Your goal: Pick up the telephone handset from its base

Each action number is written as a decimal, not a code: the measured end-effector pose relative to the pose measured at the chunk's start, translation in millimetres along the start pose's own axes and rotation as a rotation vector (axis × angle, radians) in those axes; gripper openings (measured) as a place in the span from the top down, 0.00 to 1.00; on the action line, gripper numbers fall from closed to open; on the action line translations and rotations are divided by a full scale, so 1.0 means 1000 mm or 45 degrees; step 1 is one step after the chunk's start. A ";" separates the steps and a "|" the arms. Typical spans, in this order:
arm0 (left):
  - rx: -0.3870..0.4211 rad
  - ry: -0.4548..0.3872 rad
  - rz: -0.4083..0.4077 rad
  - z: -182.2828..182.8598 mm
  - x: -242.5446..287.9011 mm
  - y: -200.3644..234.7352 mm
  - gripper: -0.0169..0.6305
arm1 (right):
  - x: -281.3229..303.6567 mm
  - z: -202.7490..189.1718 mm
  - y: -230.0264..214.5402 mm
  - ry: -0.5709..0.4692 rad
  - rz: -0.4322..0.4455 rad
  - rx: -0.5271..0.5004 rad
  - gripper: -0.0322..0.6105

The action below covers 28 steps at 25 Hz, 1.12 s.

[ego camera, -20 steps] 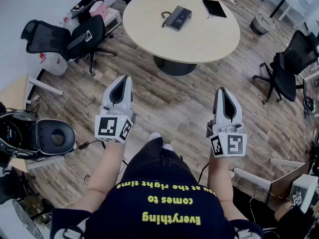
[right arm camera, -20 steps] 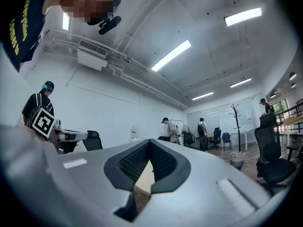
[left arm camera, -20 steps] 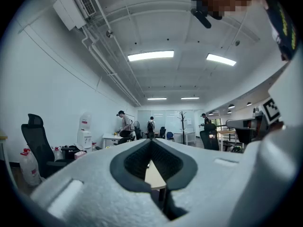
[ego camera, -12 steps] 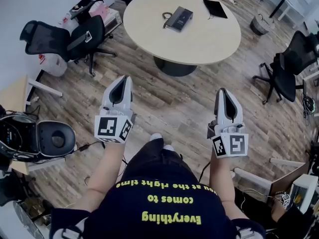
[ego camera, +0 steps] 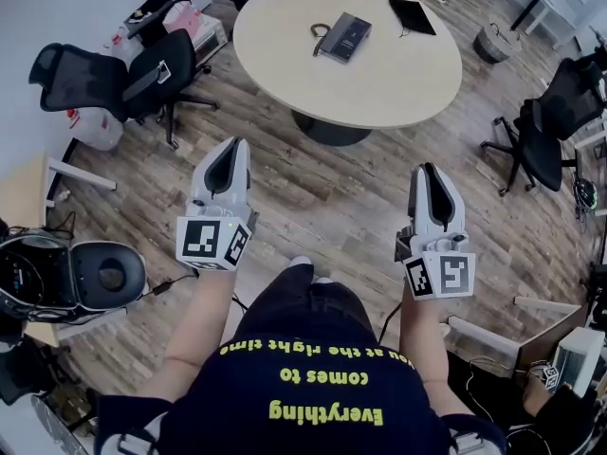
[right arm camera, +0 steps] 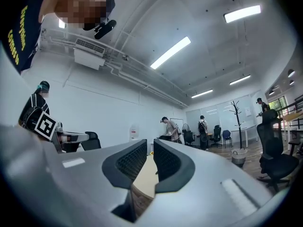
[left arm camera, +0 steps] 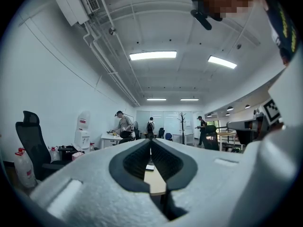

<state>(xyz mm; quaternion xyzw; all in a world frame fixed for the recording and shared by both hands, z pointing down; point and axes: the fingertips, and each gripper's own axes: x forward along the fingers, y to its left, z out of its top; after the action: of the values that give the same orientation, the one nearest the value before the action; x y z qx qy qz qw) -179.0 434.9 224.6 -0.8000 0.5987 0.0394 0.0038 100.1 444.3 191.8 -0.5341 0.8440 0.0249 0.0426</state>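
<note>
The dark grey telephone (ego camera: 341, 38) lies on the far half of the round beige table (ego camera: 379, 83), its handset resting on the base's left side with a coiled cord beside it. Both grippers hover level over the wooden floor, well short of the table. My left gripper (ego camera: 234, 146) is shut with nothing in it; in its own view the jaw tips (left arm camera: 150, 143) meet, and the table (left arm camera: 155, 181) shows beyond them. My right gripper (ego camera: 429, 169) holds nothing, and a narrow gap stands between its jaws (right arm camera: 150, 145).
A black folder (ego camera: 411, 14) lies on the table's far right. Black office chairs stand at the left (ego camera: 142, 69) and right (ego camera: 550, 131). A bin (ego camera: 495, 44) sits beyond the table. Dark equipment (ego camera: 71, 268) is at my left. Several people stand far off (left arm camera: 124, 124).
The head view has shifted slightly, so the table sits a little higher and to the right. Both grippers hold their places and their jaws look unchanged.
</note>
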 end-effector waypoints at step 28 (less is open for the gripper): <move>0.030 0.074 0.025 -0.027 0.189 0.000 0.78 | 0.181 -0.036 -0.097 0.052 0.205 0.044 0.74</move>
<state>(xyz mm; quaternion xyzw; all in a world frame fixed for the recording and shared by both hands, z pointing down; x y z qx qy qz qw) -124.6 251.9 238.9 -0.7949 0.6066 0.0091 -0.0046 108.8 237.4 210.0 -0.4640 0.8852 0.0028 0.0326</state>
